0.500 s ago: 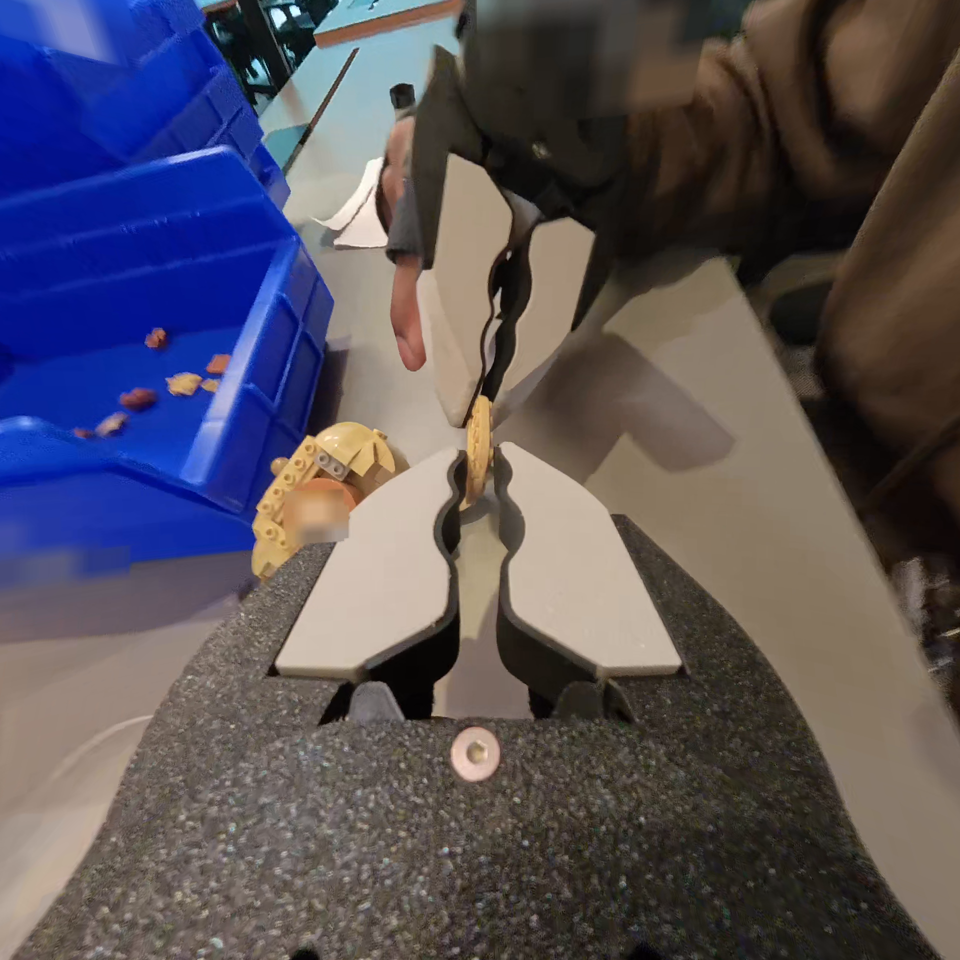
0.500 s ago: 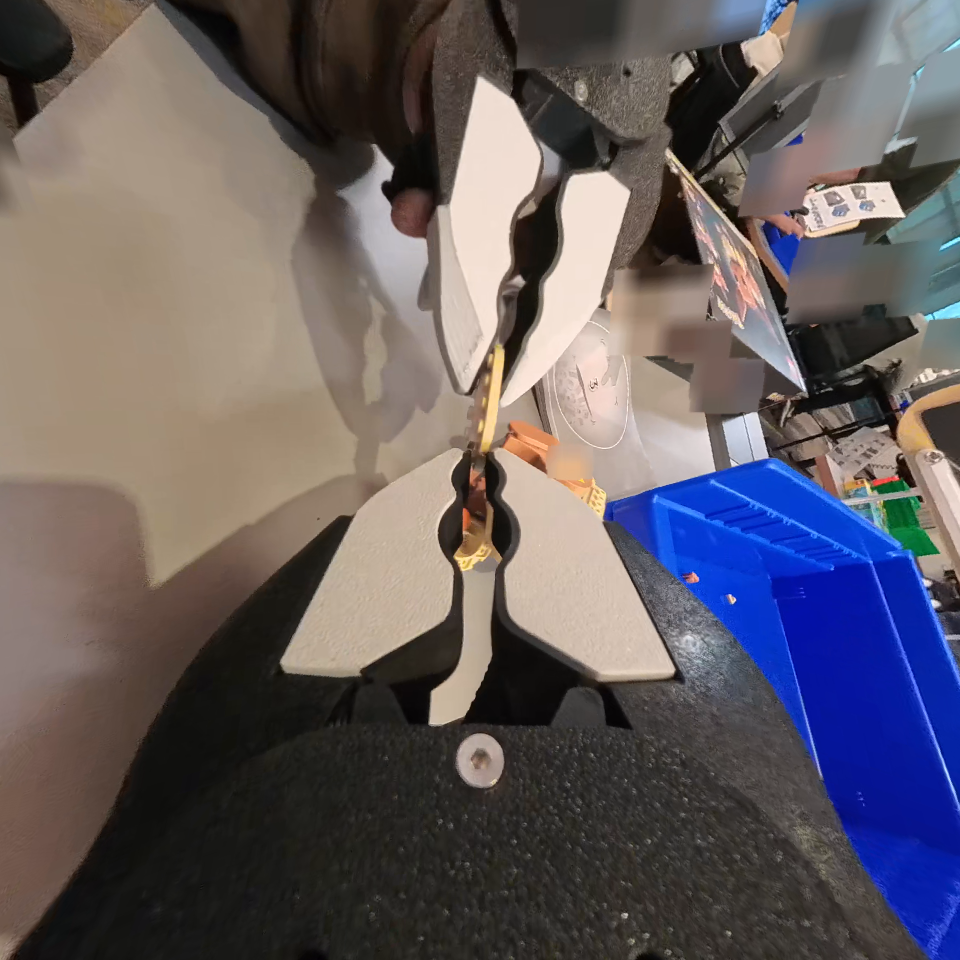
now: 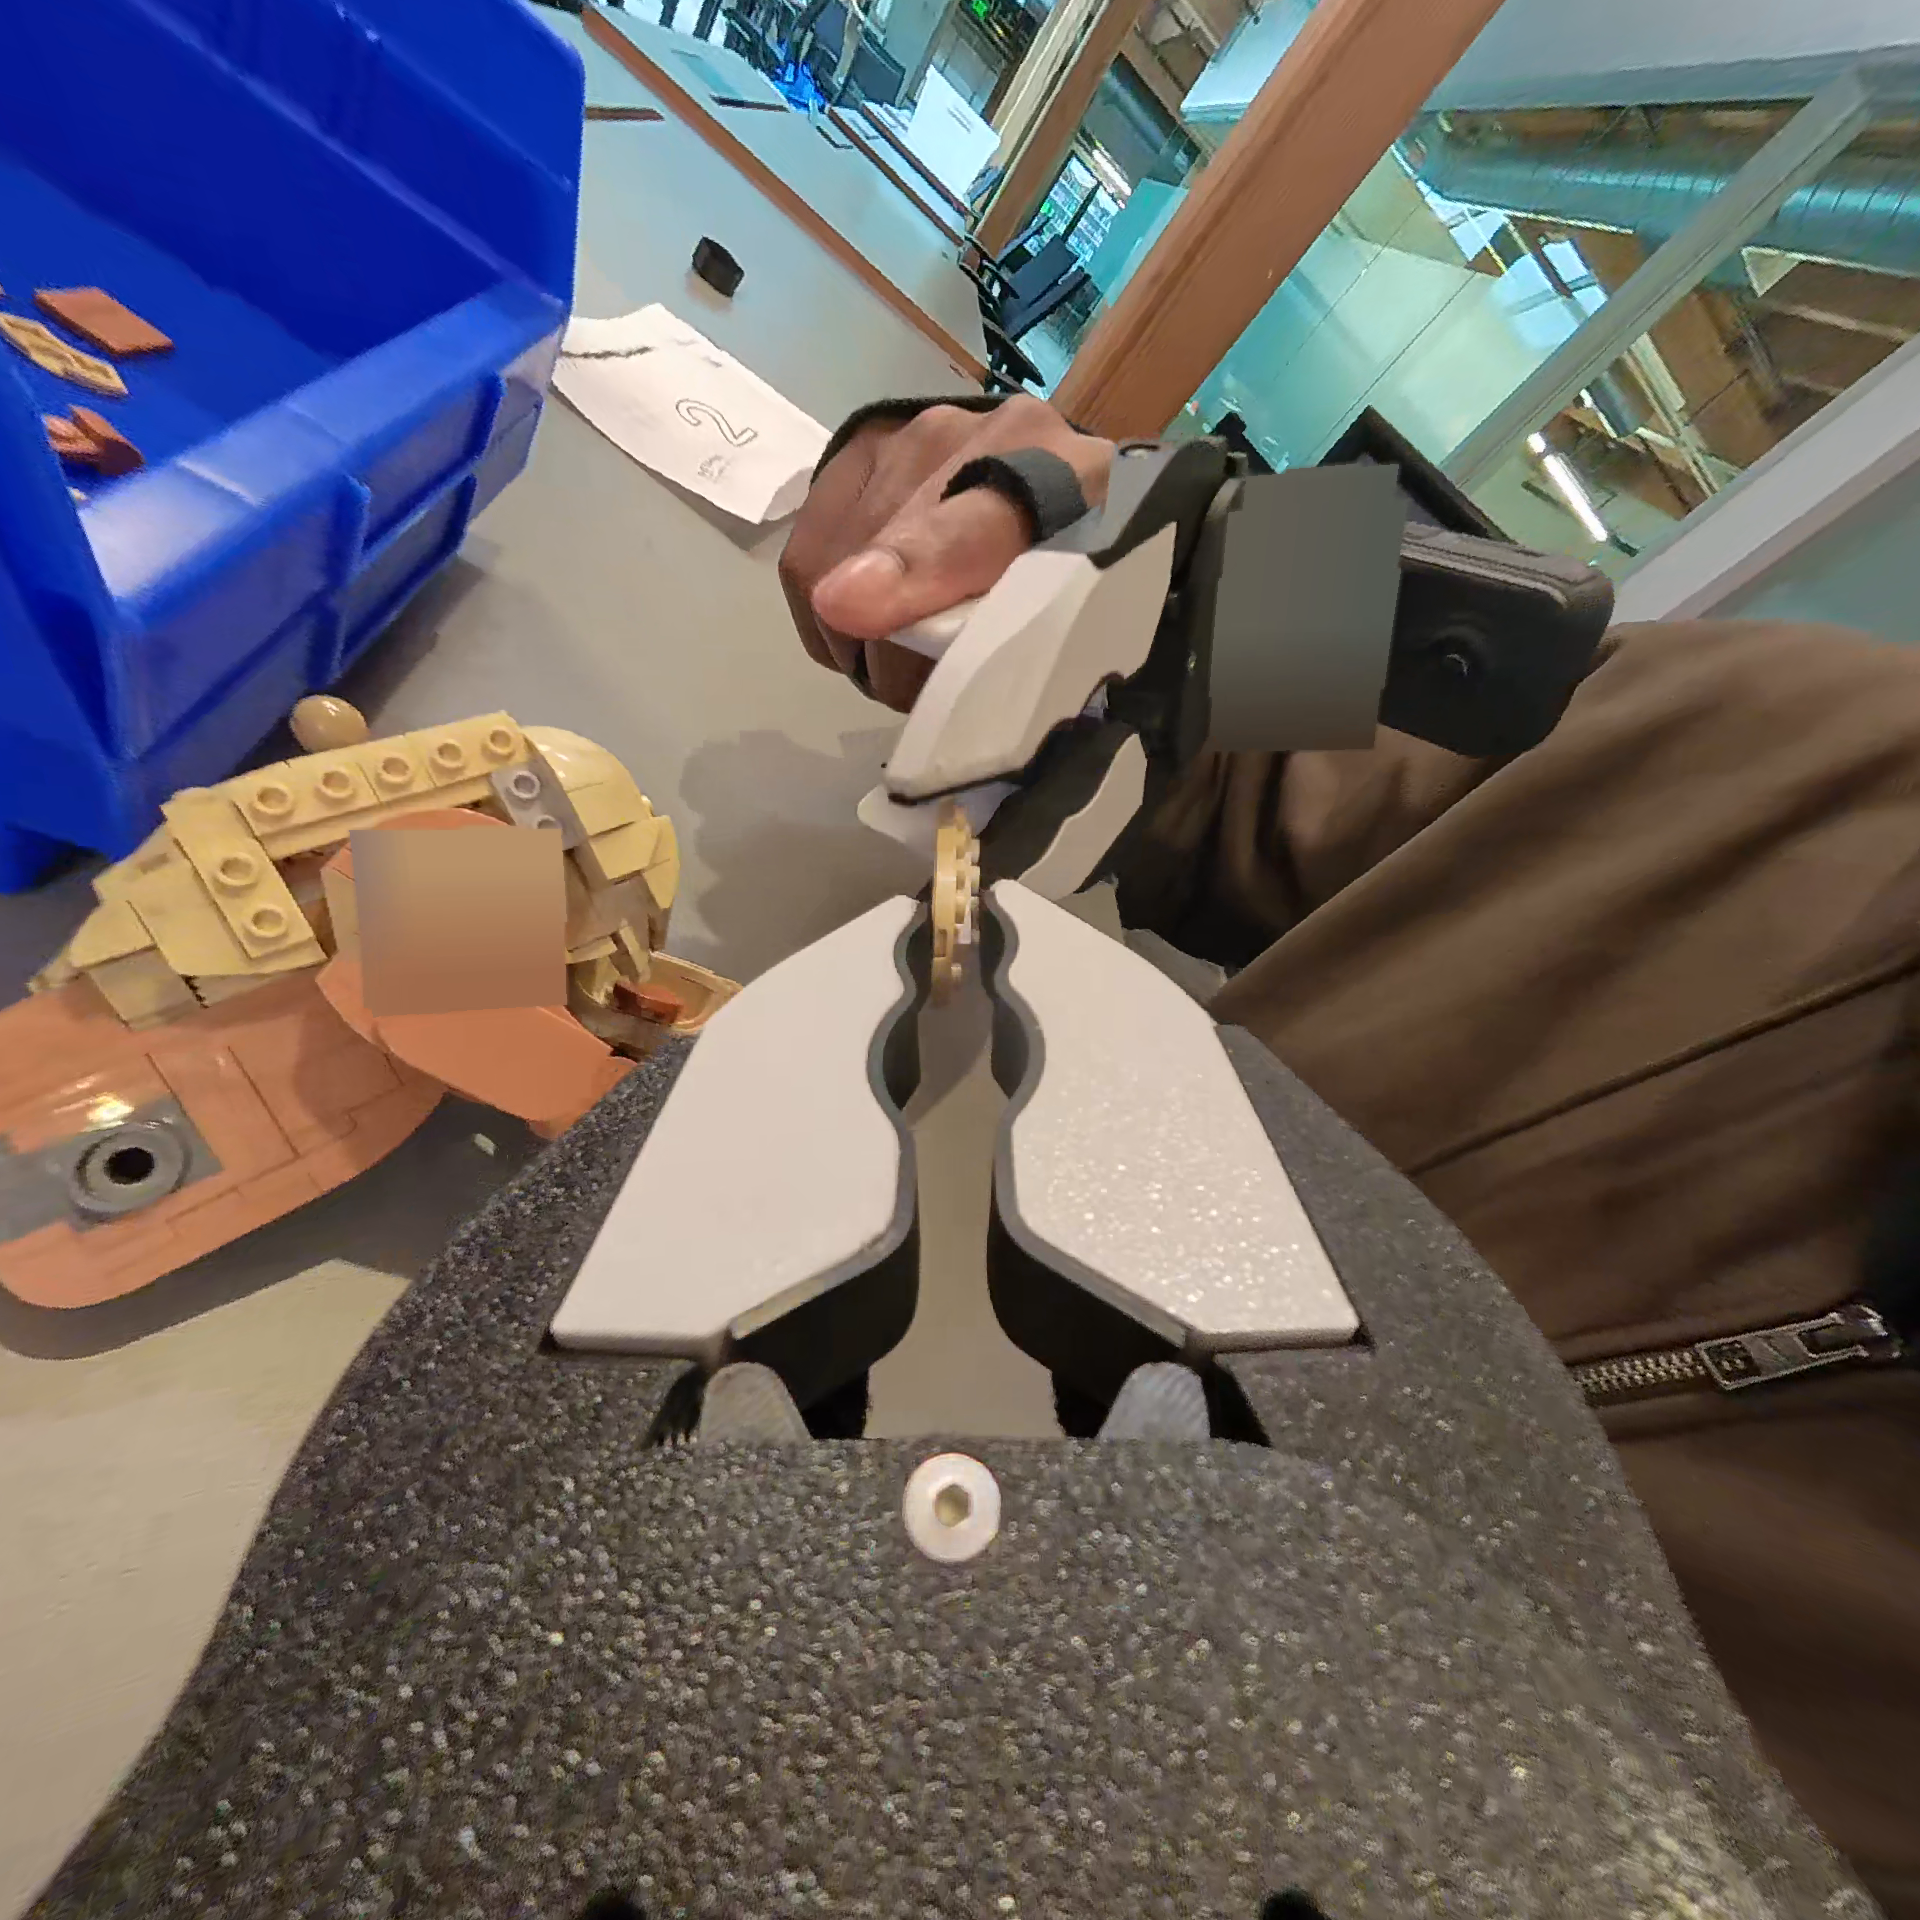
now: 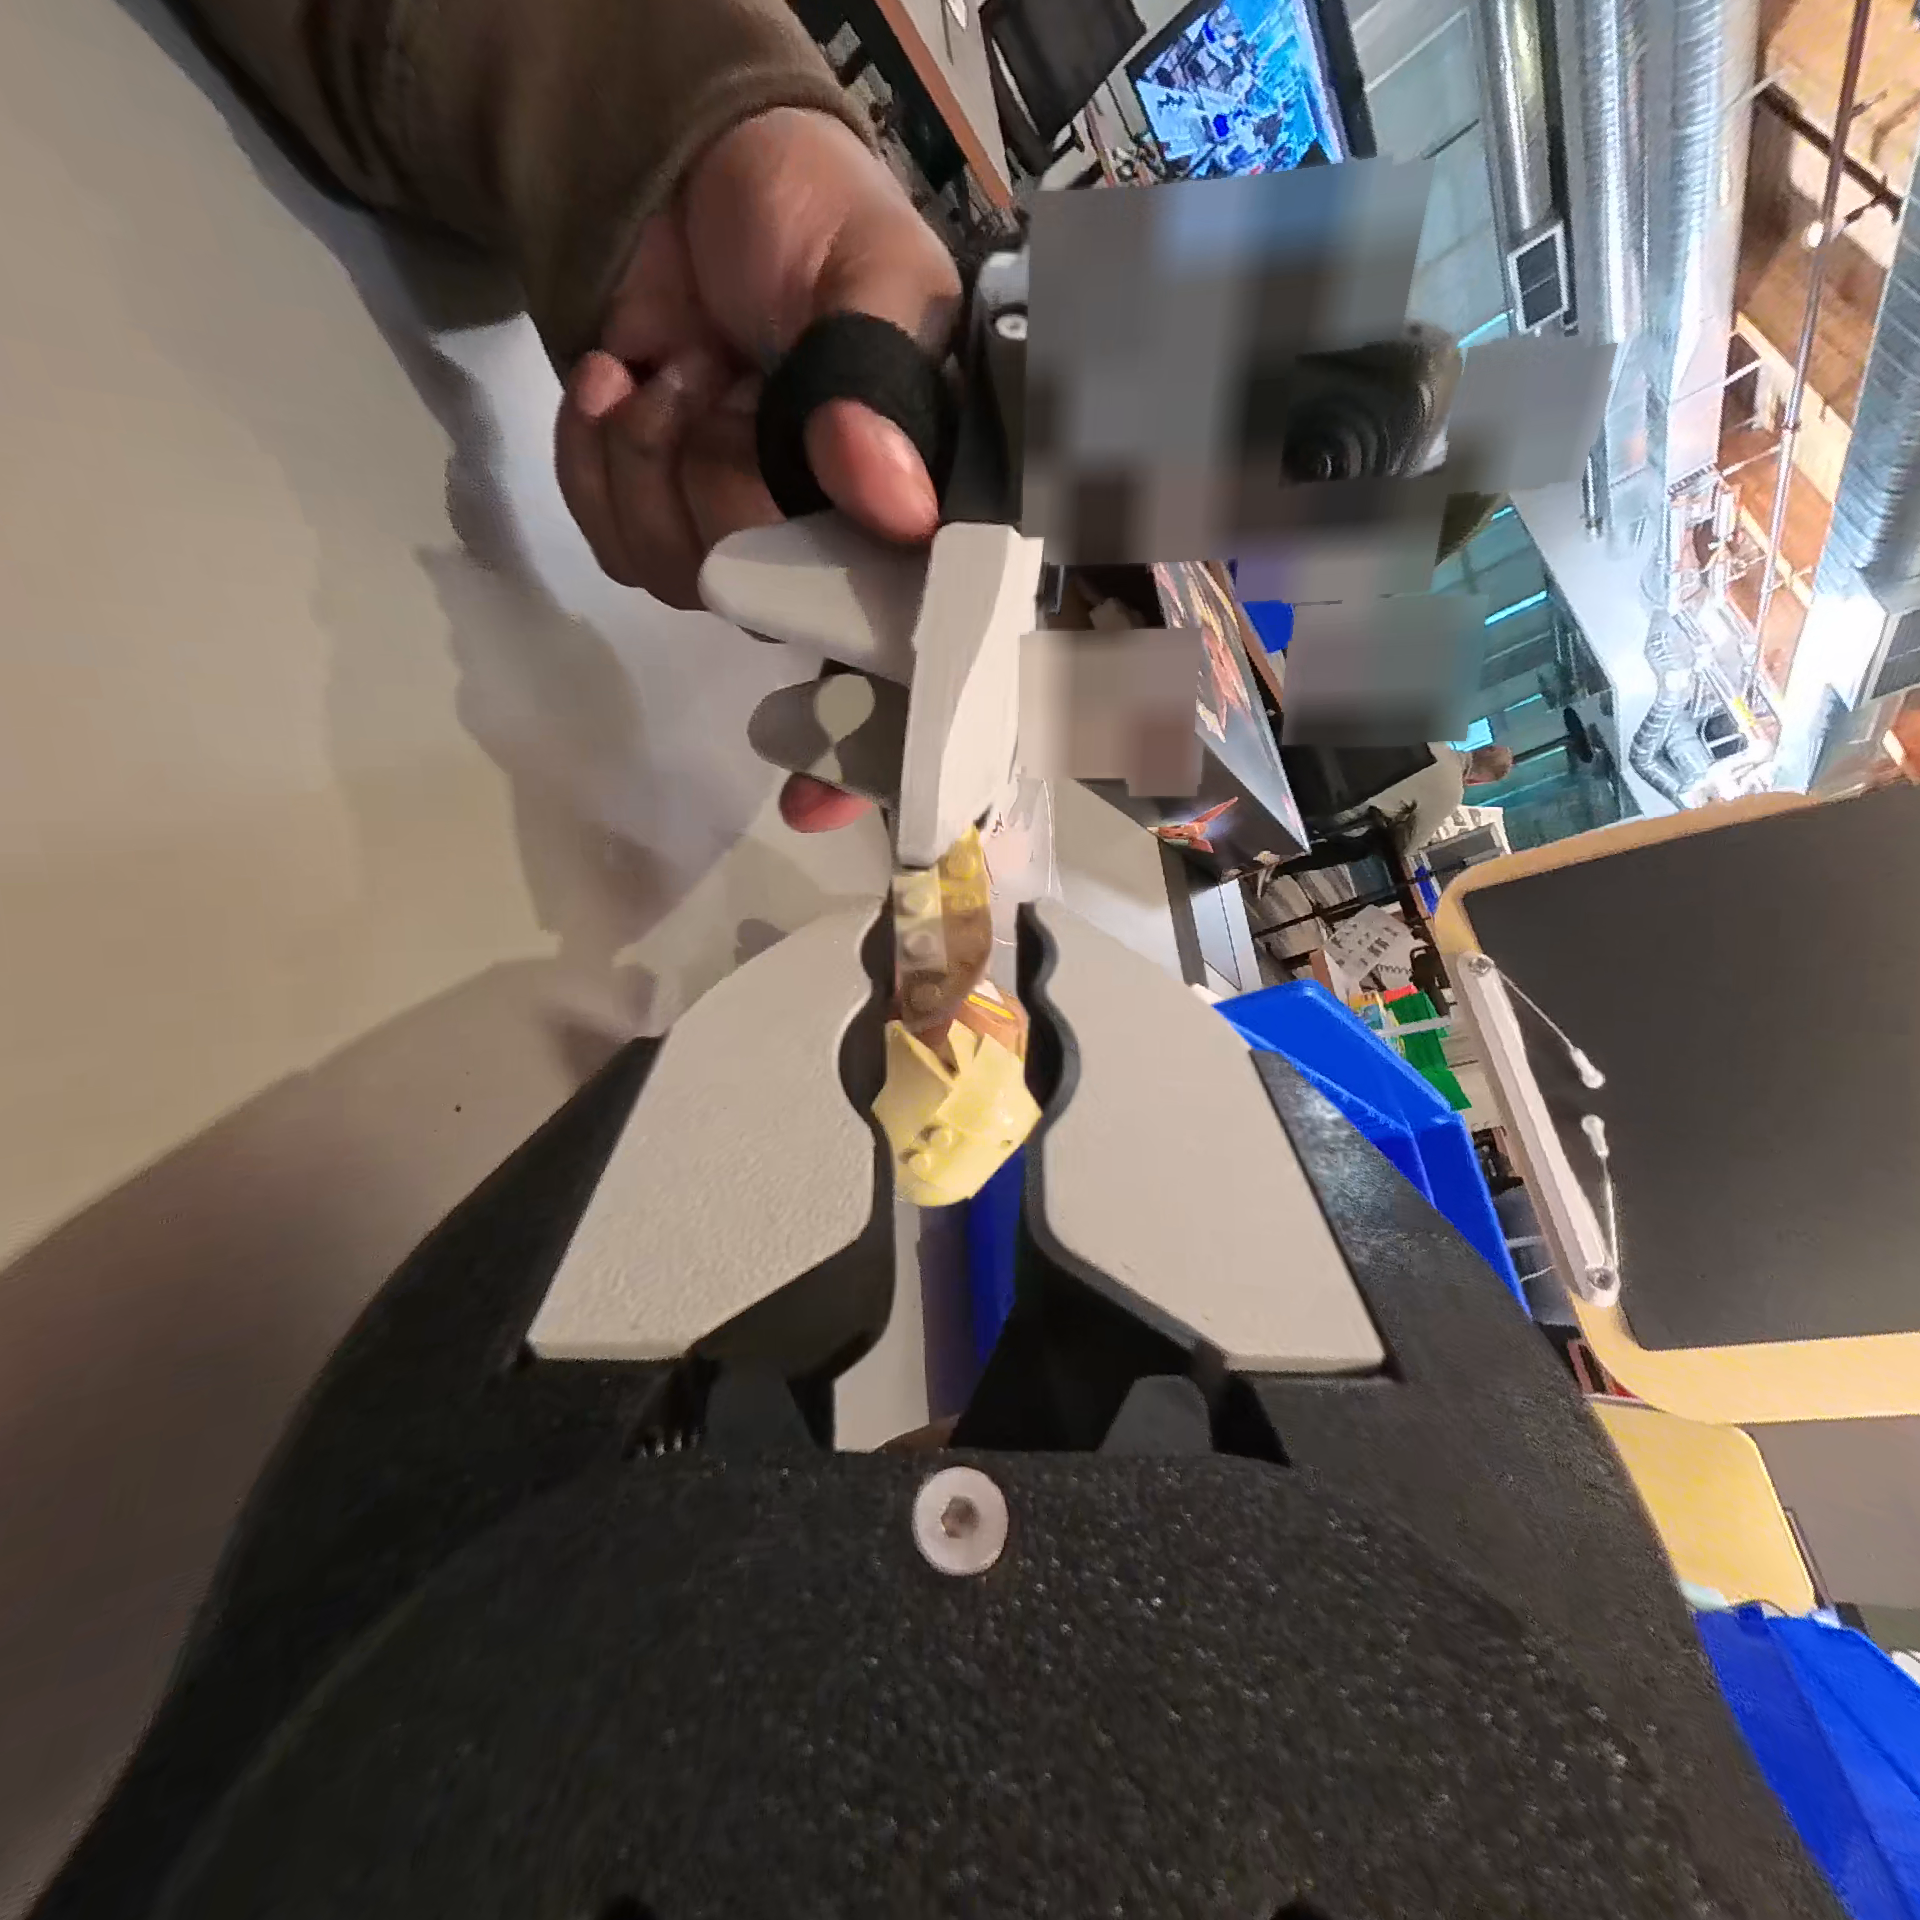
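Note:
My left gripper is shut on a tan round studded plate, held on edge between its fingertips above the grey table. My right gripper comes in from the upper right, with its tips about the plate's top edge. In the right wrist view my right gripper stands open. The plate sits between its fingers, with a gap on the right side. The left gripper pinches the plate from above. Pale yellow bricks show through the gap lower down.
A tan and brown brick model lies on the table to the left. A blue bin with several small brown pieces stands behind it, and also shows in the right wrist view. A white paper sheet lies farther back. A brown-sleeved arm is on the right. Less than 4 cm separates the two grippers' tips.
My right gripper's jaws have opened around the plate, which stays in my left gripper's grasp. Both grippers have swung, so the views have turned.

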Tool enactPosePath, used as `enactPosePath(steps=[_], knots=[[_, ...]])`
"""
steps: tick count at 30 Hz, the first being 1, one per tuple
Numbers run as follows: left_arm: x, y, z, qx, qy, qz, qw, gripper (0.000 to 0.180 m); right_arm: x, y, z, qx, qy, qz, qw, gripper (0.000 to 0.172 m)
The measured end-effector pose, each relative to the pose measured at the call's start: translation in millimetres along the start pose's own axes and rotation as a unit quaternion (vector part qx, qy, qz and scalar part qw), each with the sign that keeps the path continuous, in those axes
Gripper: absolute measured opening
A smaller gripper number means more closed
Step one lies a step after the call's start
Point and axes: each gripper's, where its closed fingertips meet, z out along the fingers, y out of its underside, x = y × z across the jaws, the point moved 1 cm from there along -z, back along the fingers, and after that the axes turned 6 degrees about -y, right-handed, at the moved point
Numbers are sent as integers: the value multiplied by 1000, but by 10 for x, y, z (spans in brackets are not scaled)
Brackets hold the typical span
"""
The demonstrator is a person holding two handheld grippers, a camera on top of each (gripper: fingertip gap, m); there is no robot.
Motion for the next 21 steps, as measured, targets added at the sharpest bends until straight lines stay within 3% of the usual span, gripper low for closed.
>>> enactPosePath(steps=[4, 7, 13, 16, 18, 21], knots=[[-28, 22, 16, -7, -5, -4, 1000, 9, -48, 32, 25, -10, -15, 3, 1000, 17], [-16, -12, 3, -1, -8, 21, 1000, 10, -28, 38, 27, 4, -31, 67, 997, 17], [20, -141, -125, 37, -41, 187, 981, 27, 38, 73, -14, 54, -79, 238, 966, 17], [-23, -125, -153, 34, -102, 326, 939, 28, 1, 85, -3, 68, -115, 309, 942, 17], [-56, -140, -159, 39, -157, 428, 889, 28, -23, 98, 17, 67, -130, 340, 929, 17], [-113, -115, -135, 14, -233, 560, 795, 27, -35, 96, 32, 68, -145, 379, 911, 17]])
